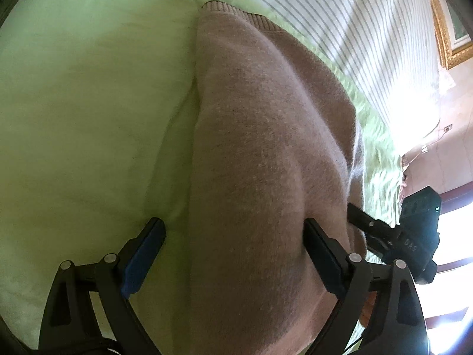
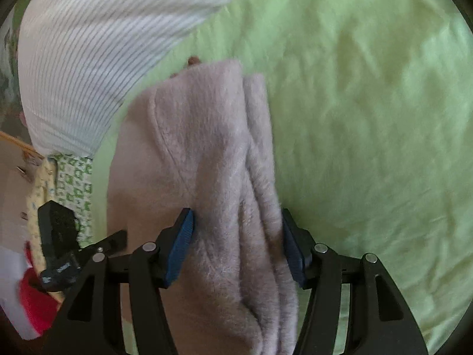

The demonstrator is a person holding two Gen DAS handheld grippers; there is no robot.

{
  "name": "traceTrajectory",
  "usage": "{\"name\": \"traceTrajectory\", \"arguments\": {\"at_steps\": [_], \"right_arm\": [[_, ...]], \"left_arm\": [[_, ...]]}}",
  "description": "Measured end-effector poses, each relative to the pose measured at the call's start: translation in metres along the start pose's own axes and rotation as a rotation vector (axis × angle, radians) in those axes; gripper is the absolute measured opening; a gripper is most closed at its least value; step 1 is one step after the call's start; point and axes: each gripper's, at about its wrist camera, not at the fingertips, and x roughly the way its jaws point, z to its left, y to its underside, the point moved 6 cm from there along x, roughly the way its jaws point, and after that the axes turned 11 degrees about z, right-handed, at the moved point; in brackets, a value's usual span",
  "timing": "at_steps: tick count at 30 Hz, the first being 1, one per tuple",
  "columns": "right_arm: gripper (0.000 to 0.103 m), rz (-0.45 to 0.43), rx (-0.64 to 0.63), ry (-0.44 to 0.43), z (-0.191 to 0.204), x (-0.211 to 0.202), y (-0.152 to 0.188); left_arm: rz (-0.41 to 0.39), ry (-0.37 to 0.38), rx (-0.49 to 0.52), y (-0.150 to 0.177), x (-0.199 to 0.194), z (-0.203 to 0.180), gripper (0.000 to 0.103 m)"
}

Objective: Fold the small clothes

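In the left wrist view, a fuzzy, pinkish-beige knit sweater (image 1: 266,136) with a ribbed hem at its far end lies in a long folded hump on a pale green, softly wrinkled bed sheet (image 1: 88,103). The left tongs (image 1: 233,236) stand wide apart: the blue-padded left finger rests over bare sheet beside the garment, the right finger presses against the sweater's surface, and the fabric bulges up between them without being pinched. Beyond the sweater lies a white cloth with thin grey stripes (image 1: 354,29), and a gilded picture frame (image 1: 443,29) shows at the upper right. The black body of the right tongs (image 1: 416,230) appears at the right edge, just beside the sweater's edge.

The right wrist view shows what the first does not: the sweater (image 2: 212,153) gathered into several thick, plush layers with a stitched seam running diagonally across it. The right tongs (image 2: 236,242) are closed on this bundle, the ridged blue pads squeezing the layered fabric from both sides. The green sheet (image 2: 369,118) spreads to the right, the striped cloth (image 2: 88,59) sits at upper left, and at the left edge are a green-and-white patterned fabric (image 2: 74,183), a red and white item (image 2: 26,304) and part of the left tongs (image 2: 59,236)
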Motion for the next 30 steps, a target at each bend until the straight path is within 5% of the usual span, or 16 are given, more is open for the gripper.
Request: {"name": "traceTrajectory", "arguments": {"at_steps": [1,4,8,16,21,30], "right_arm": [[0.051,0.004,0.003,-0.007,0.001,0.001,0.001],[0.036,-0.005,0.017,-0.030,0.011,-0.003,0.003],[0.031,-0.039,-0.001,-0.022,0.035,-0.013,0.010],[0.029,-0.065,-0.104,-0.137,0.113,-0.009,0.031],[0.029,-0.013,-0.184,-0.170,0.164,0.029,0.042],[0.029,0.081,-0.237,-0.159,0.194,0.085,0.060]], "left_arm": [[-0.001,0.029,0.006,0.000,0.000,-0.002,0.069],[-0.016,0.050,0.028,0.002,-0.006,-0.008,0.060],[-0.067,0.077,0.056,0.011,-0.030,-0.012,0.051],[-0.193,0.088,-0.004,0.041,-0.120,0.037,0.049],[-0.243,0.024,-0.024,0.061,-0.157,0.079,0.049],[-0.246,-0.019,-0.106,0.082,-0.161,0.131,0.046]]}}
